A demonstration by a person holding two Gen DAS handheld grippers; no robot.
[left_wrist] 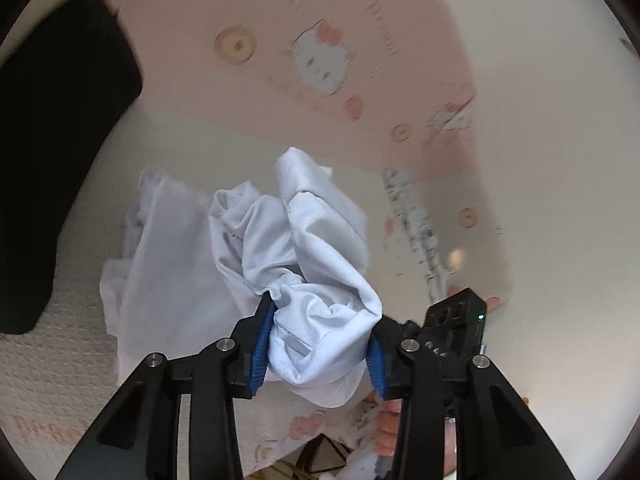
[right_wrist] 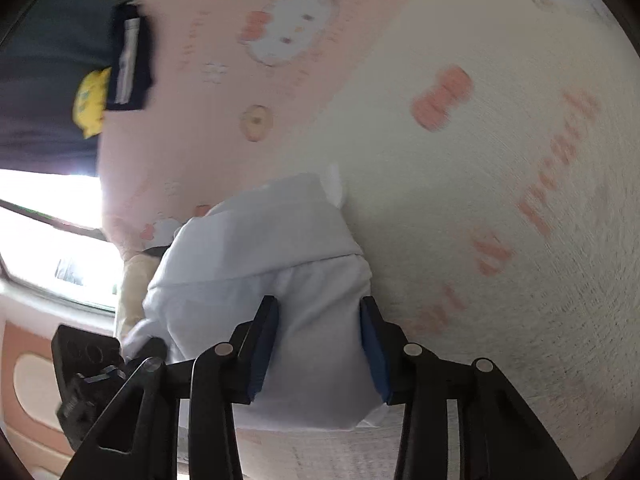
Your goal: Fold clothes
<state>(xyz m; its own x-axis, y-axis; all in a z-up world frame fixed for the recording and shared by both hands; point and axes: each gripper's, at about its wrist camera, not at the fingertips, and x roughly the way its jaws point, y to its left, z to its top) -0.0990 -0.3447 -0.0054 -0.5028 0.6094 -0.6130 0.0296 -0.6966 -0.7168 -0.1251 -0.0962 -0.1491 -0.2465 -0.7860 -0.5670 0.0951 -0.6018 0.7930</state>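
In the left wrist view, the left gripper sits at the lower centre of the frame, its blue-padded fingers pressed into a bunched fold of the pale blue garment so that the cloth bulges out between and above them. The rest of that garment trails to the left, lying crumpled on the cream and pink cartoon-cat bedcover. A dark cloth fills the left edge. In the right wrist view, the right gripper likewise has the garment clamped between its pads, at lower centre, the fabric smoother here. In the upper left lies a dark garment with a yellow patch; a bright window shows at mid left.
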